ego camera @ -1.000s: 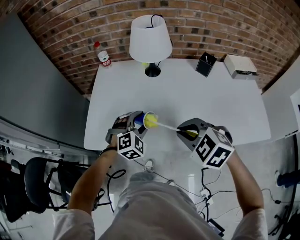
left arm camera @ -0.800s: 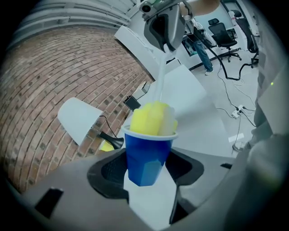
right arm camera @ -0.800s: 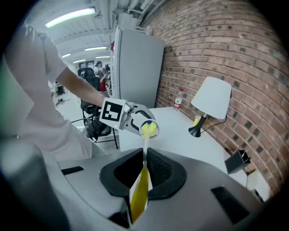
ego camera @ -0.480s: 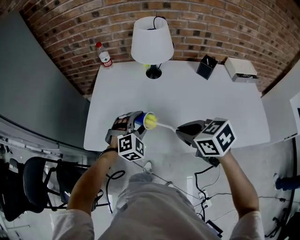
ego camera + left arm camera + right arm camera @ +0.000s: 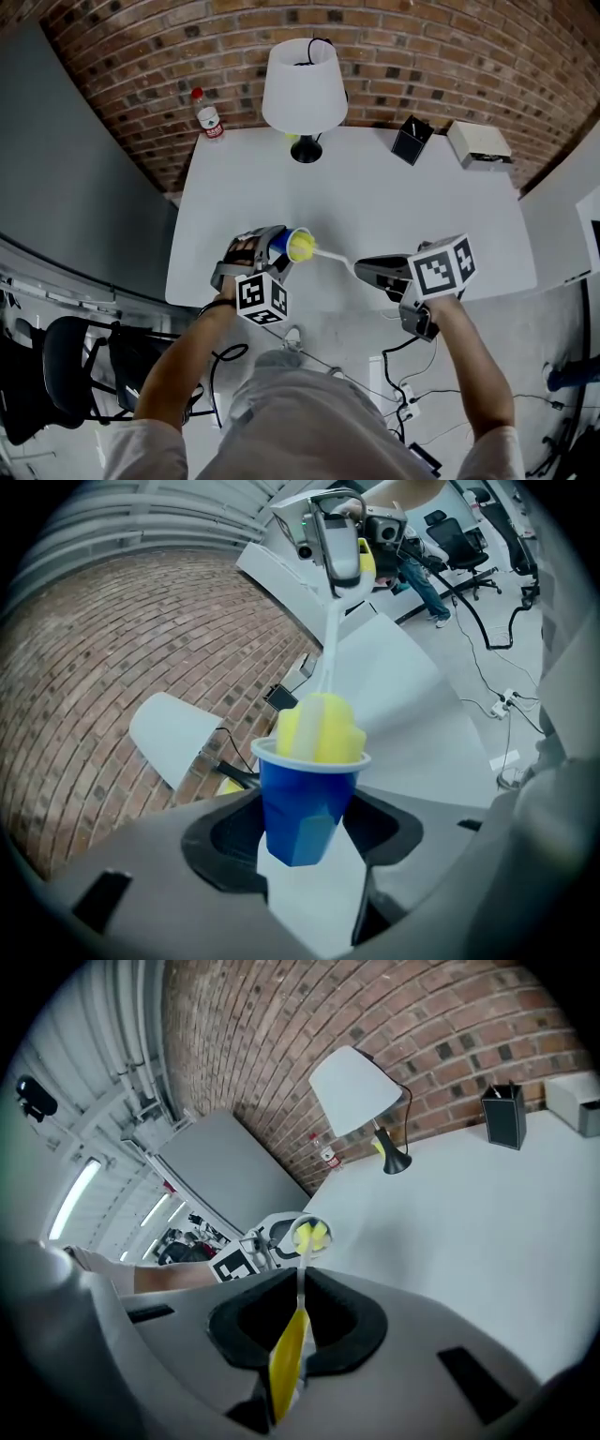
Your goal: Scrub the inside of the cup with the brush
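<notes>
My left gripper (image 5: 272, 246) is shut on a blue cup (image 5: 283, 242) and holds it on its side over the white table (image 5: 375, 197), mouth toward the right. In the left gripper view the cup (image 5: 305, 799) sits between the jaws with the brush's yellow sponge head (image 5: 320, 728) filling its mouth. The brush (image 5: 328, 253) has a thin white stem and a yellow handle (image 5: 288, 1358). My right gripper (image 5: 370, 269) is shut on that handle. Seen from the right gripper, the stem runs forward to the sponge head (image 5: 309, 1235) in the cup.
A white lamp (image 5: 303, 89) stands at the table's far edge, with a water bottle (image 5: 207, 114) to its left. A black pen holder (image 5: 411, 141) and a white box (image 5: 480, 142) sit at the far right. Cables lie on the floor below.
My right gripper has rolled about the brush's axis, its marker cube turning upward and to the right, with the sponge staying in the cup. The left gripper and cup have barely moved.
</notes>
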Demonstrator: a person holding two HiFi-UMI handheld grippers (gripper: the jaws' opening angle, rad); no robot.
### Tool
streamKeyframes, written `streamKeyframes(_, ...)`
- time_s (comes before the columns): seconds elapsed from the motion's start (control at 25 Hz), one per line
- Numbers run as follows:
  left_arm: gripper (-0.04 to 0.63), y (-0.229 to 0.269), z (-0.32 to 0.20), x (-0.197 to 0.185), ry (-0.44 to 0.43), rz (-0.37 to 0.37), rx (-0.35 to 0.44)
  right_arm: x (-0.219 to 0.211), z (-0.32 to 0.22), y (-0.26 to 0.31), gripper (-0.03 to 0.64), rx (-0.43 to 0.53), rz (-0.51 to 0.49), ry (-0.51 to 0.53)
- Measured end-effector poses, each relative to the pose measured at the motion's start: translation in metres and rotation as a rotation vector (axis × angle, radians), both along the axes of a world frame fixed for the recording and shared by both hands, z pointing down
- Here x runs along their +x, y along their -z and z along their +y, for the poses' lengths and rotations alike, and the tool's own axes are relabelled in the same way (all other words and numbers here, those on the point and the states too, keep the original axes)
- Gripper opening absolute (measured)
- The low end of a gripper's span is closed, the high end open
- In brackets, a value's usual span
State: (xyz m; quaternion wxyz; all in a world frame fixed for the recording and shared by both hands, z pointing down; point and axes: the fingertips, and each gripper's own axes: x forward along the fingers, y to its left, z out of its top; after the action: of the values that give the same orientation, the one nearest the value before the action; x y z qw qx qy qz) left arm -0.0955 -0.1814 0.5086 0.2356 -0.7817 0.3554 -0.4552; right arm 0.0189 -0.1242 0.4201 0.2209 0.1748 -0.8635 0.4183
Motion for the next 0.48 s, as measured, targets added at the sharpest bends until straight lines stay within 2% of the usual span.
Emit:
streamKeyframes(0.2, 0.264, -0.008, -0.004, 0.004, 0.012, 0.037, -0.028, 0.008, -0.006, 0.0, 0.025, 0.08, 0.082, 0.007)
streamKeyframes(0.48, 0.265, -0.021, -0.012, 0.005, 0.051, 0.115, -0.078, 0.023, -0.006, 0.006, 0.025, 0.095, 0.109, -0.022)
